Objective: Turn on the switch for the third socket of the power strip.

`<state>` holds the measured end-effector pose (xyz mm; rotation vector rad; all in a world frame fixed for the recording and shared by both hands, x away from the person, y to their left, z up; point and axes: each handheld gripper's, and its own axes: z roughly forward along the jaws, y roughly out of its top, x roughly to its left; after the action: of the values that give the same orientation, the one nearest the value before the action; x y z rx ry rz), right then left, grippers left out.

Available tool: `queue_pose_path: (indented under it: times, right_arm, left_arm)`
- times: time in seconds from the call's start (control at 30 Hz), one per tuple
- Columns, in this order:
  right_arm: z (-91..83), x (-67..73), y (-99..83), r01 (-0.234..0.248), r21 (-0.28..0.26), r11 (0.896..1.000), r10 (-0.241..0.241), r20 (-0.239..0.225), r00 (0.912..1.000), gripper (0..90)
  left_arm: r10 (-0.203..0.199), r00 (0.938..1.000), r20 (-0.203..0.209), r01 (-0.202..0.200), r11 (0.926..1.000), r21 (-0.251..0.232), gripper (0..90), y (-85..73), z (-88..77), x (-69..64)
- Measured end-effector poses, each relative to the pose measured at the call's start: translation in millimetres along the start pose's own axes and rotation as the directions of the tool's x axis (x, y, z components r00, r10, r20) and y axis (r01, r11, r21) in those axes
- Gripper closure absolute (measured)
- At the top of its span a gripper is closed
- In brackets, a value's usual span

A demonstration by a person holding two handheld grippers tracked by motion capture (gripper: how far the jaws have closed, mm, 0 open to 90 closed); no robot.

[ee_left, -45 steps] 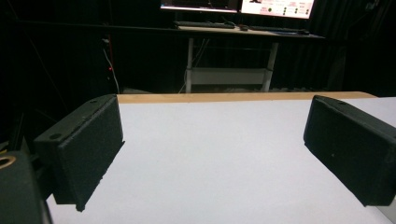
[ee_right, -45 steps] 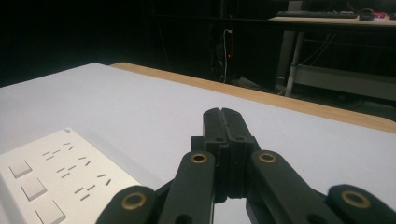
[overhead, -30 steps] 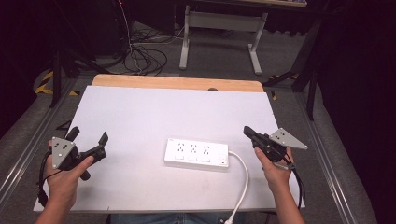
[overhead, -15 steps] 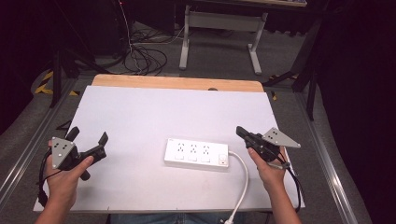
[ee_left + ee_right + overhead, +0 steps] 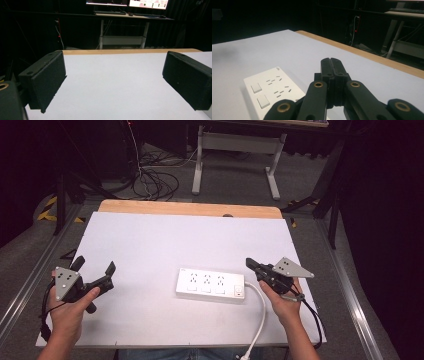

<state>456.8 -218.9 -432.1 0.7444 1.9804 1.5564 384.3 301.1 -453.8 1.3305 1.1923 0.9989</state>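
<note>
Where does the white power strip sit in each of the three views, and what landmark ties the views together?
High view: the power strip lies lower centre on the white table top, just left of the right gripper.
Left gripper view: not in the picture.
Right gripper view: lower left, beside the shut jaws.
Shared landmark: the table's wooden far edge.

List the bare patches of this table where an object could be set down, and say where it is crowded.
Free: the wide white stretch between the power strip and the wooden far edge; also between the left tool and the strip. Crowded: around the right tool and cord.
</note>
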Motion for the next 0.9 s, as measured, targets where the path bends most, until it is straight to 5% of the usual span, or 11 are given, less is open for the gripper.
queue_pose_path:
  times: [0.9]
  right_arm:
    - [23.6, 23.7, 4.4, 0.038, 0.033, 0.999, -0.035, -0.101, 0.9943, 90.0]
  left_arm:
    - [0.001, 1.0, 0.002, -0.001, 1.0, 0.002, 5.3, -0.2, 0.8, -0.3]
